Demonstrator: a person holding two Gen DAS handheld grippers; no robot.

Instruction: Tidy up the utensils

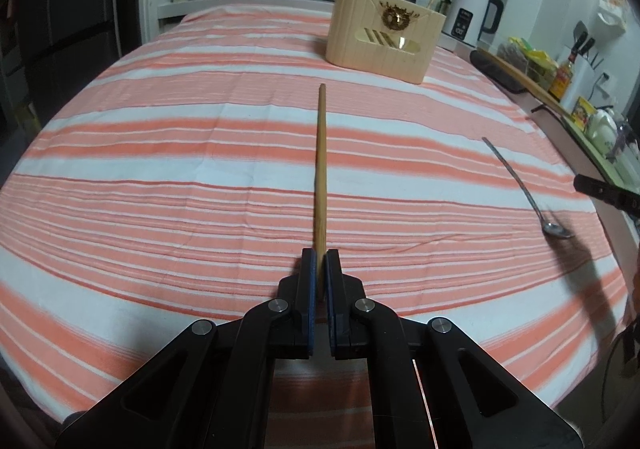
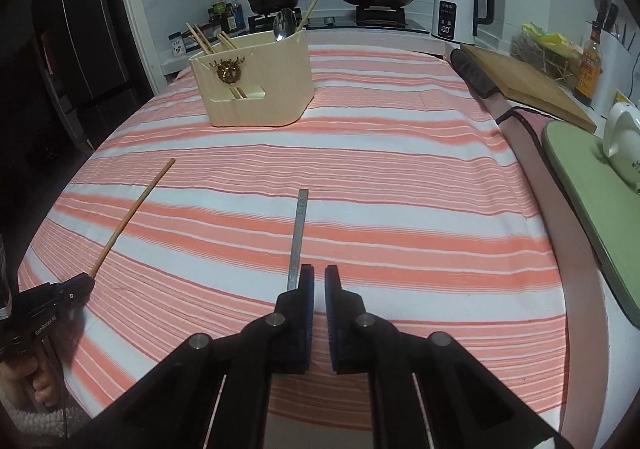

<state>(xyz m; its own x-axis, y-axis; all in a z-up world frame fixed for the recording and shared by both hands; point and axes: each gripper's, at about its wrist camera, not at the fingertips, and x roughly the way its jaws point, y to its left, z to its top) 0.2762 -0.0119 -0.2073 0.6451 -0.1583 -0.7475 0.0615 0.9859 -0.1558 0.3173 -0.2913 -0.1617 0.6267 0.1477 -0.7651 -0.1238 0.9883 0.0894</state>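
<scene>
1. Wooden chopstick (image 1: 321,185) is clamped between the pads of the left gripper (image 1: 320,273), held by its thin end and pointing forward over the striped tablecloth (image 1: 160,177) toward the cream utensil holder (image 1: 384,37).
2. Already sorted, as far as can be seen: several chopsticks (image 2: 206,39) stand in the holder's left part and a metal spoon (image 2: 284,24) stands further back in it.
3. What is left, in my judgement: the chopstick in hand has yet to go into the holder, which stands well ahead of it, and a steel spoon (image 1: 524,189) lies flat on the cloth.
4. The right gripper (image 2: 318,281) hovers low over that spoon. Its jaws stand at a narrow gap with nothing between them; the spoon's flat handle (image 2: 298,237) runs forward from just beside the left finger, outside the gap, and its bowl is hidden under the gripper.
5. The gripper would probably need to shift slightly to its left to bring the handle between the pads.
</scene>
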